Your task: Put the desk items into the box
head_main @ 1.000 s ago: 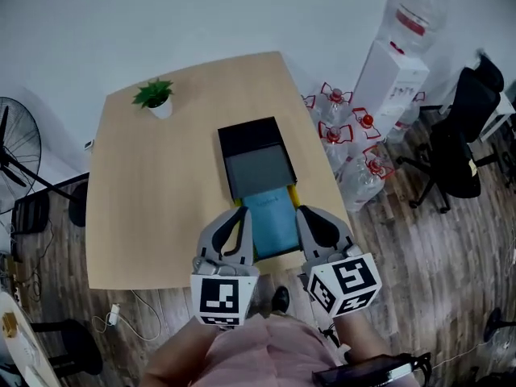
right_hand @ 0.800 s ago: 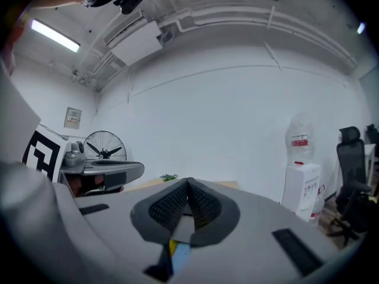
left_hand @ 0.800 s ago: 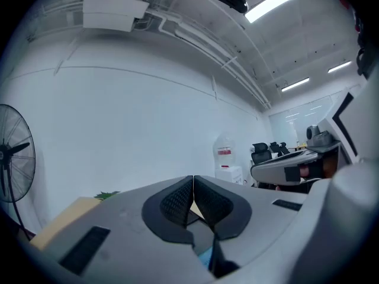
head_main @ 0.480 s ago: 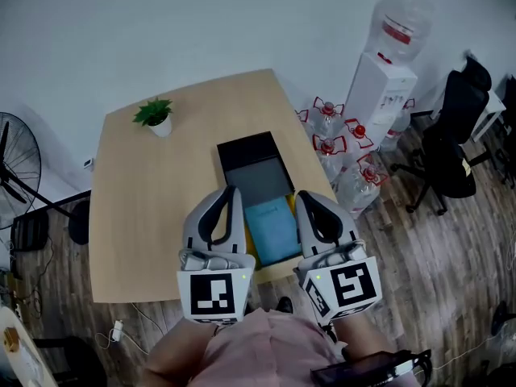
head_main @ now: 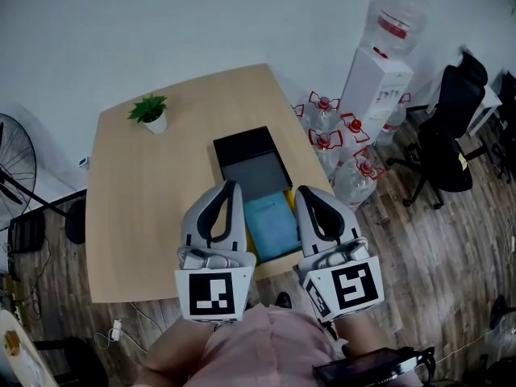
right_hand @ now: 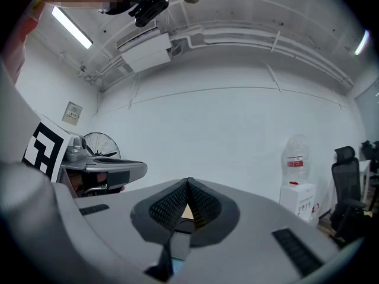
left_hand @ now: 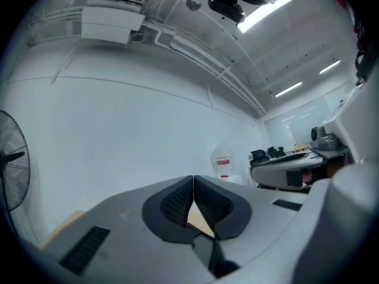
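wooden desk (head_main: pixel 145 192) (white wall (head_main: pixel 121 31))

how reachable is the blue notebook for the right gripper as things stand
Probably yes: the blue notebook lies uncovered beside the right gripper, nothing between them. Its jaws are together, so they would need opening first.

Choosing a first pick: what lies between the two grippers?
The head view shows a blue booklet lying between the left gripper and the right gripper.

Wooden table (head_main: pixel 153 196): potted plant (head_main: pixel 150 111) at far corner, black box (head_main: pixel 251 161), blue book (head_main: pixel 271 226).
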The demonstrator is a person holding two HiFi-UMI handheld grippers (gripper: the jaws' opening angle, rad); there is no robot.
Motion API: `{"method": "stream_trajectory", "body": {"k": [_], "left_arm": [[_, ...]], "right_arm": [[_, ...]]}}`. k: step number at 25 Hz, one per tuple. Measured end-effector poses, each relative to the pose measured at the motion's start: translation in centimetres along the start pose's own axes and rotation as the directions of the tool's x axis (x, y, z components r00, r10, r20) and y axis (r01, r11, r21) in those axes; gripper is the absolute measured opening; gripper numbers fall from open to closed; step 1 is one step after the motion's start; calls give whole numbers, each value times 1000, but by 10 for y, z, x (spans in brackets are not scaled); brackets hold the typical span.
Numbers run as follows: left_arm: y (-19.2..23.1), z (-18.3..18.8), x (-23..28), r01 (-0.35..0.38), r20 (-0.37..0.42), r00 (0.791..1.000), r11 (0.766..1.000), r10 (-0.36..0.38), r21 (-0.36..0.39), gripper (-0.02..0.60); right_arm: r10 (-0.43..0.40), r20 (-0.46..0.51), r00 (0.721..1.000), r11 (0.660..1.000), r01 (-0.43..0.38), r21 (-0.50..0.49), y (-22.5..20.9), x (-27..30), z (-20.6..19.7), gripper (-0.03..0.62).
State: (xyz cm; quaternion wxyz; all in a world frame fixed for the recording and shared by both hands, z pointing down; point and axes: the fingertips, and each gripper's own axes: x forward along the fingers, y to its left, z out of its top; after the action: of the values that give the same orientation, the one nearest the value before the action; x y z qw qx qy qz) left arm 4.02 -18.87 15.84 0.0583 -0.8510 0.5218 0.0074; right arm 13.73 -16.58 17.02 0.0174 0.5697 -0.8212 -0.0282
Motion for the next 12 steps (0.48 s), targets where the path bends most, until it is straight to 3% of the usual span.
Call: {"method": "stream_trajectory", "body": {"k": [12], "left_arm": [[-1,-1,-5,4,-4,1000,1000,-4,-18,12]], "right_arm": [[3,-6,1000,1000,-3,-8,6,-2,-1,0]]}}
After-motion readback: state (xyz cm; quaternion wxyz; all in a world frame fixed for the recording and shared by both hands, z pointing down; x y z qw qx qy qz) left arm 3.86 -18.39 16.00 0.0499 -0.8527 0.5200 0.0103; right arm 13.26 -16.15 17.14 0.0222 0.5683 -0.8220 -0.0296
